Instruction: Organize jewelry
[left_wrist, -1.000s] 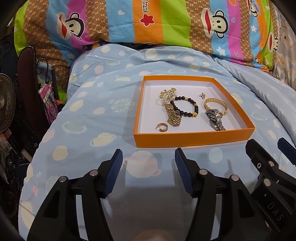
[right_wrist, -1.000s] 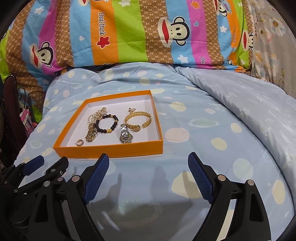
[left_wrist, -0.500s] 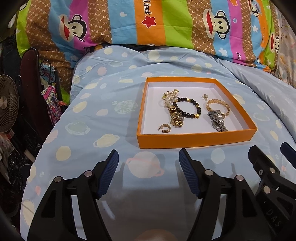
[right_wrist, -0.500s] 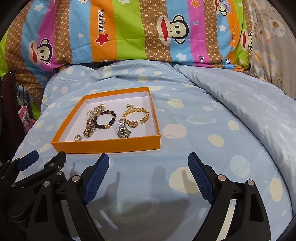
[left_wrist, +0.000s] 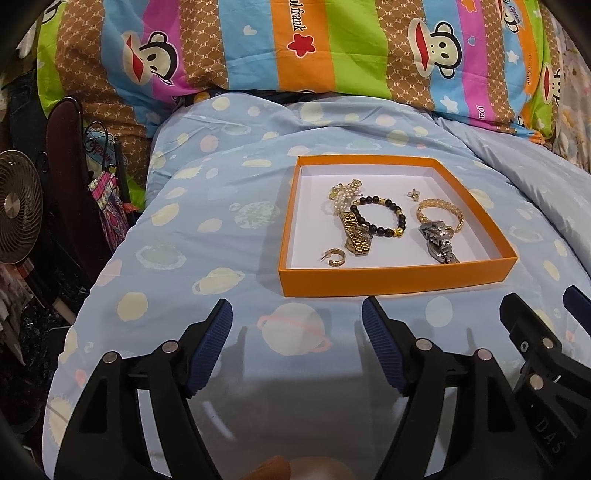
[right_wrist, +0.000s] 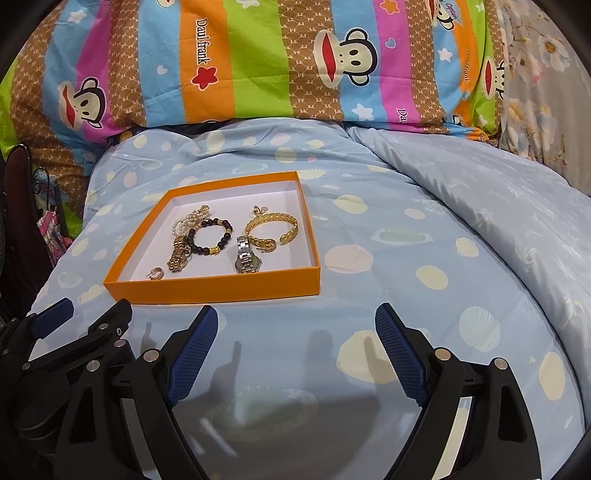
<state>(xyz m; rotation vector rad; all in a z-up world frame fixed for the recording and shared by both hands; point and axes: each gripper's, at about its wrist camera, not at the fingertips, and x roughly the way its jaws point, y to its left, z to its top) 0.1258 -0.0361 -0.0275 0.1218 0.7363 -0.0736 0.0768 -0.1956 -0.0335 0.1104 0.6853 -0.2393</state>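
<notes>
Blanket (left_wrist: 229, 221), pale blue with planets and cream dots: lying spread across the bed, bulging into a fold at the right. Pillow (left_wrist: 332, 48), striped in brown, blue, pink, orange and green with cartoon monkey faces: resting along the blanket's far edge. Floral cloth (right_wrist: 543, 81), grey with pale blossoms: showing at the far right. Fan (left_wrist: 16, 210), small and round: standing at the left beside the bed. Dark chair back (left_wrist: 70, 155): standing just beside the fan.

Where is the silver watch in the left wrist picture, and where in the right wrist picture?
Left wrist view: the silver watch lies in the right part of the orange box, near its front wall.
Right wrist view: the silver watch lies left of centre, right of the middle of the box.
Shared landmark: the gold bangle touching it.
</notes>
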